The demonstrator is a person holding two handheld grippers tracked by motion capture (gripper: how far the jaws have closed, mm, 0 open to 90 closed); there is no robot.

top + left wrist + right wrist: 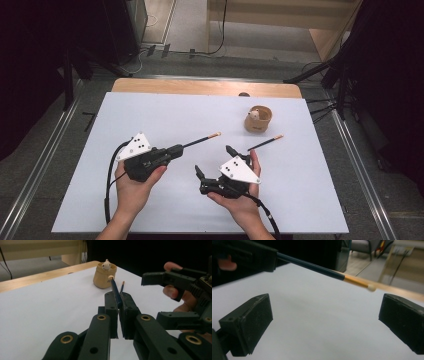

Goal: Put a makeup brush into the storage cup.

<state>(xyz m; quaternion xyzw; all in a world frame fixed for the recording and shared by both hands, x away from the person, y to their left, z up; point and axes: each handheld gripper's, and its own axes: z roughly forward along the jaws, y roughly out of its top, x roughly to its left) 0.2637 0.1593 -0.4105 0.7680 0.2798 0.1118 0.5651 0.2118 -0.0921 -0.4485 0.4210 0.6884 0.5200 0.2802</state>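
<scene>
A white table (150,120) takes up most of the high view, with a strip of bare wood along its far edge (205,87) and grey floor, metal rails and dark curtains around it. Beyond the far edge, cables (150,50) run across the floor toward pale wooden furniture.

The person's left hand (132,187) comes in from the bottom and holds the left gripper (176,149) above the left-centre of the table. Its jaws are pressed together on a dark pencil (200,141), which sticks out forward and to the right, its pale eraser end leading. In the left gripper view the pencil (115,290) rises from between the two black pads and its tip lines up with the pot behind it.

The right hand (245,195) holds the right gripper (215,160) just to the right, low over the table, tilted toward the left gripper. Its jaws stand wide apart with nothing between them; in the right gripper view the held pencil (312,266) crosses above the gap, clear of both pads.

A small tan pot (257,120) stands upright on the far right part of the table, with a small pale animal figure (254,114) at its rim. A second pencil (265,143) lies flat on the table between the pot and the right gripper, just beyond that hand's fingertips. Nothing stands between the held pencil's tip and the pot.
</scene>
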